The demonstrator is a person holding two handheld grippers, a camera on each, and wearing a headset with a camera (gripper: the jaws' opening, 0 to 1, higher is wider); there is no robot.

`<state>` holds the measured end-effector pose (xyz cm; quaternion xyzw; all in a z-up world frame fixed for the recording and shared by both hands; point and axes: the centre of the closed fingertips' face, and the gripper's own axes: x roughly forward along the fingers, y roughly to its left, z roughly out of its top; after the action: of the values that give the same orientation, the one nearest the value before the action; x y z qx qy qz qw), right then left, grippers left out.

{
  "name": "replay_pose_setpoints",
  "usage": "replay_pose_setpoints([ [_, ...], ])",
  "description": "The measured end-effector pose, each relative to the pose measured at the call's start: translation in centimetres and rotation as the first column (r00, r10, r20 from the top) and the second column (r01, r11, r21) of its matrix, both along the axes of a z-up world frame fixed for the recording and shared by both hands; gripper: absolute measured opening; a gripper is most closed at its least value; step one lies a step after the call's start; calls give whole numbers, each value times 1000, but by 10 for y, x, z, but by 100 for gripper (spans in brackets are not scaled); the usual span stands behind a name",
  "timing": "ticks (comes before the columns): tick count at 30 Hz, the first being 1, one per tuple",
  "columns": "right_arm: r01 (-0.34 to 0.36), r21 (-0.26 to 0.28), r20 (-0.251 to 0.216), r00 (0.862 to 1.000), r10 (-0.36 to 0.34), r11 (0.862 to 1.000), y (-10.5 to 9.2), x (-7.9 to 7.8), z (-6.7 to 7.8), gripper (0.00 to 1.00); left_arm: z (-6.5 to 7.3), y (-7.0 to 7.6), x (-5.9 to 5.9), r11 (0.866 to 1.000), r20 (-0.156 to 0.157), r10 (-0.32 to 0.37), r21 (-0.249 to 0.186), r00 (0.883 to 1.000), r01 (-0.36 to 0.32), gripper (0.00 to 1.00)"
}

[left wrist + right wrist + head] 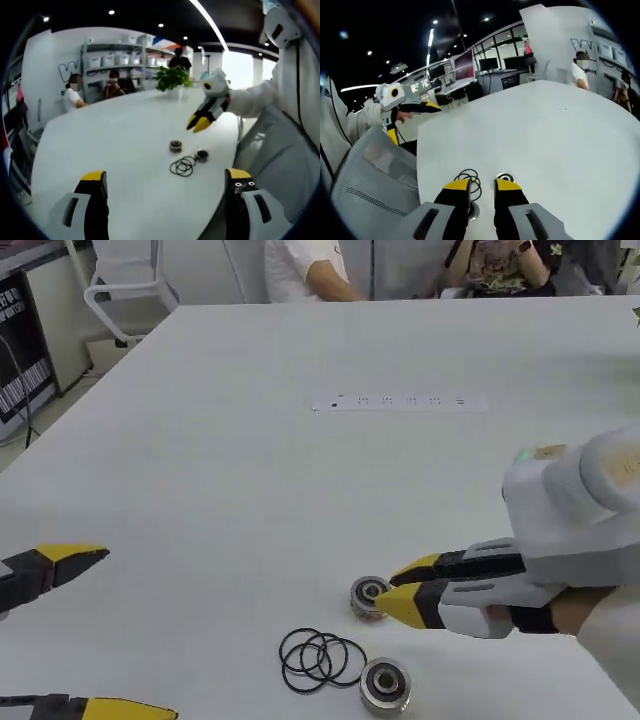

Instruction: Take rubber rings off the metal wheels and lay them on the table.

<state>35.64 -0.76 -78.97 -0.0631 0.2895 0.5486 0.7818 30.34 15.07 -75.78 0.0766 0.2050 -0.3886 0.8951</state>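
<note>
Right gripper (398, 590): holding jaws narrowly parted, gripping nothing | metal wheel (370, 597): lying flat just ahead of my tips | removed rubber rings (320, 658): lying beside my jaws | left gripper (135, 631): gaping wide, empty, well apart; right is nearer.

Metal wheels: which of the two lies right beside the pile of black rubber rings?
The wheel nearer the person, at the right edge of the rubber rings. The other wheel lies apart from them, farther up the table.
</note>
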Motion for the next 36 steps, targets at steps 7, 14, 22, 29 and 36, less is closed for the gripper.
replay_pose_setpoints([
  [7, 34, 12, 38, 999, -34, 999, -17, -5, 10, 27, -1, -6, -4, 1000, 1, -7, -20, 1000, 7, 100],
  [14, 53, 25, 53, 997, -55, 998, -37, -17, 17, 45, -1, -6, -8, 999, 1, -13, -32, 1000, 13, 100],
  [22, 119, 69, 71, 990, -124, 991, -62, -31, 25, 69, -3, 0, -16, 998, -14, 4, -58, 1000, -5, 100],
  [29, 175, 77, 64, 982, -180, 982, -82, -40, 18, 85, -8, 10, -19, 997, -27, 38, -70, 999, -40, 100],
  [36, 235, 63, 49, 970, -238, 970, -99, -50, 4, 97, -11, 17, -21, 995, -36, 64, -78, 997, -66, 100],
])
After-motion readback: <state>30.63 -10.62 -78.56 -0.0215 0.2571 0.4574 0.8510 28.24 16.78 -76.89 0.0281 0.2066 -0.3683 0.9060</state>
